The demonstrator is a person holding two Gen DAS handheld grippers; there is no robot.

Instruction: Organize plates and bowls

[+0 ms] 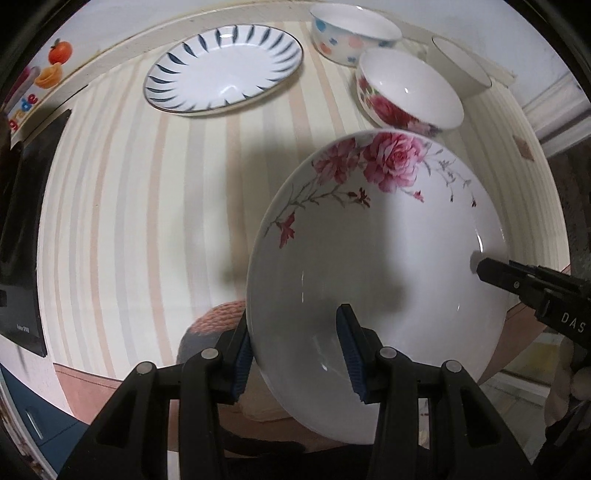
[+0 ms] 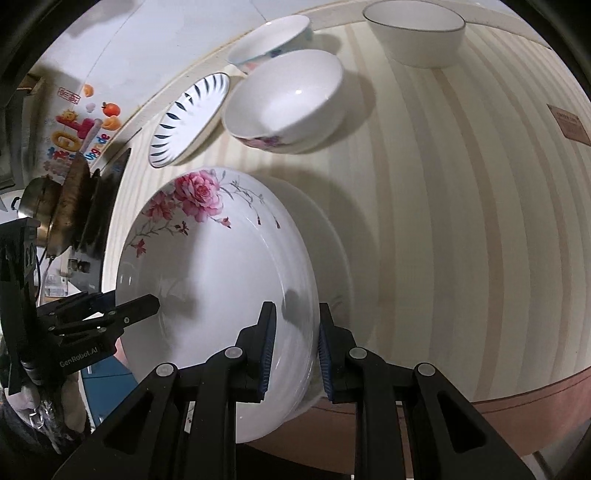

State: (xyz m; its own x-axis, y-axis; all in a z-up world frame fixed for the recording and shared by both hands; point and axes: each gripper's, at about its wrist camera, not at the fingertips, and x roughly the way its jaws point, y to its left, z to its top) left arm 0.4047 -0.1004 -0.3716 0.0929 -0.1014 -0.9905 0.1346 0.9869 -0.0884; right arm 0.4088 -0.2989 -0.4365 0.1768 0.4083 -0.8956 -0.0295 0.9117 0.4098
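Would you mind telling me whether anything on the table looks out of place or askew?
Only the rose plate: it is tilted, gripped on opposite rims by the left gripper and right gripper. The blue-striped plate and bowls sit upright; nothing looks spilled or broken.

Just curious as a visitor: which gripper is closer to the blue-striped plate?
Left. The left gripper clamps the rose plate's edge on the side facing the blue-striped plate; the right gripper clamps the opposite edge.

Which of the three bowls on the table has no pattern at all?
The plain white bowl with a thin dark rim; the other two carry roses or coloured spots.
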